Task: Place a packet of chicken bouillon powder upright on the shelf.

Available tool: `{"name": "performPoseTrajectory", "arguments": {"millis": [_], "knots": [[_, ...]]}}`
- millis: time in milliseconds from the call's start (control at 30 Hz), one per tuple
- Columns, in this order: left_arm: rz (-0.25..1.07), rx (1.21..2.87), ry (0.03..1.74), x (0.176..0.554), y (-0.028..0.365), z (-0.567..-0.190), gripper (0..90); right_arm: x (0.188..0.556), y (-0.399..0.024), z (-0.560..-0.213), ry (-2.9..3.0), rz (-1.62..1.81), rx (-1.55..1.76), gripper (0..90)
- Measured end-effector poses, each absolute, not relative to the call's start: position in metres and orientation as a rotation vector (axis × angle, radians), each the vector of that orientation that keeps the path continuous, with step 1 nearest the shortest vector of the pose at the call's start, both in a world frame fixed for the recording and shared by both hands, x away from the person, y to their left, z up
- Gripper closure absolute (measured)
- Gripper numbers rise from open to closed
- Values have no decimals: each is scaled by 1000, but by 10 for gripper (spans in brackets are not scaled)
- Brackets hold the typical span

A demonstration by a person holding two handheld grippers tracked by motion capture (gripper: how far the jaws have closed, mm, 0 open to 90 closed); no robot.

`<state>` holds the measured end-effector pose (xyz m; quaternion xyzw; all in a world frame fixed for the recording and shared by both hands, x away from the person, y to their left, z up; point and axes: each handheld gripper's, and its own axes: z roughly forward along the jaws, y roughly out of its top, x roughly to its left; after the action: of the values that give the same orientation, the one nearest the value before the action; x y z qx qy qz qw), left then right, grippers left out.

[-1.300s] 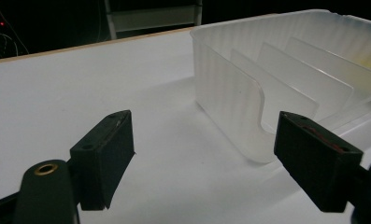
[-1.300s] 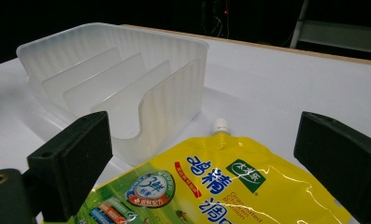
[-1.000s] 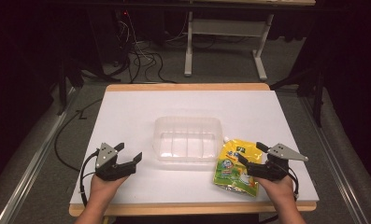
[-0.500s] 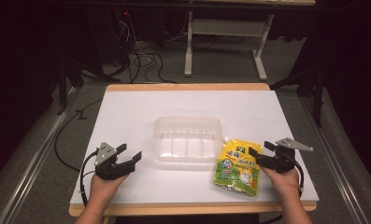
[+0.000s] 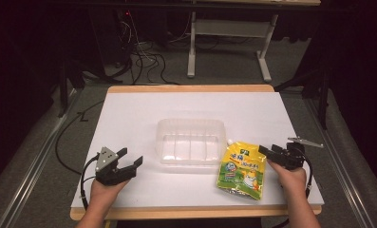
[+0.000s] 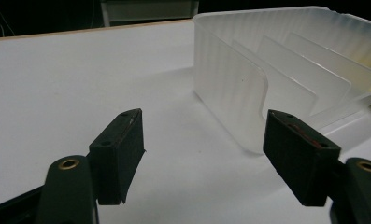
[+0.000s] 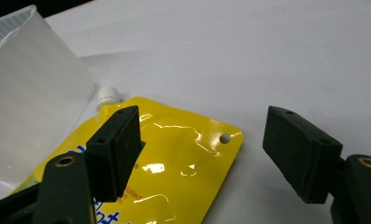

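A yellow printed pouch (image 5: 240, 171) with a white cap (image 5: 230, 142) lies flat on the white table, just right of a clear plastic container (image 5: 191, 122). My right gripper (image 5: 268, 151) sits low at the pouch's upper right corner, open. Its jaws have just been closing, and in the right gripper view the pouch (image 7: 183, 158) lies under and between them, untouched, with the cap (image 7: 108, 95) against the container (image 7: 29, 93). My left gripper (image 5: 132, 156) rests at the near left, open. Its jaws closed a little, with nothing between them. The left gripper (image 6: 204, 154) faces the container's corner (image 6: 230, 93).
The white table top (image 5: 129, 118) has a wooden edge at front and back. Cables (image 5: 143, 61) and a white desk frame (image 5: 224, 28) stand on the dark floor behind it. A black cable (image 5: 67, 137) hangs off the table's left side.
My right gripper has moved from above the pouch out to its right upper corner and come lower. My left gripper has kept its place.
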<state>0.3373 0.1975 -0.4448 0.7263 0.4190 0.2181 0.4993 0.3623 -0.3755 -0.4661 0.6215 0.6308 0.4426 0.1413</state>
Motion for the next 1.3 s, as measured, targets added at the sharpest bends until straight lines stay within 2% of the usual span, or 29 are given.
{"name": "performPoseTrajectory", "arguments": {"millis": [500, 700, 1000, 1300], "knots": [[533, 1747, 1035, 331, 207, -446, 298, 381, -373, -478, 1873, 1286, 1899, 346], [529, 1756, 1026, 331, 206, -446, 298, 380, -376, -479, 1870, 1354, 1914, 397], [520, 1760, 1016, 332, 203, -446, 298, 365, -375, -470, 1874, 1497, 1816, 538], [516, 1763, 1002, 332, 202, -445, 298, 367, -370, -476, 1948, 1417, 1884, 574]]}}
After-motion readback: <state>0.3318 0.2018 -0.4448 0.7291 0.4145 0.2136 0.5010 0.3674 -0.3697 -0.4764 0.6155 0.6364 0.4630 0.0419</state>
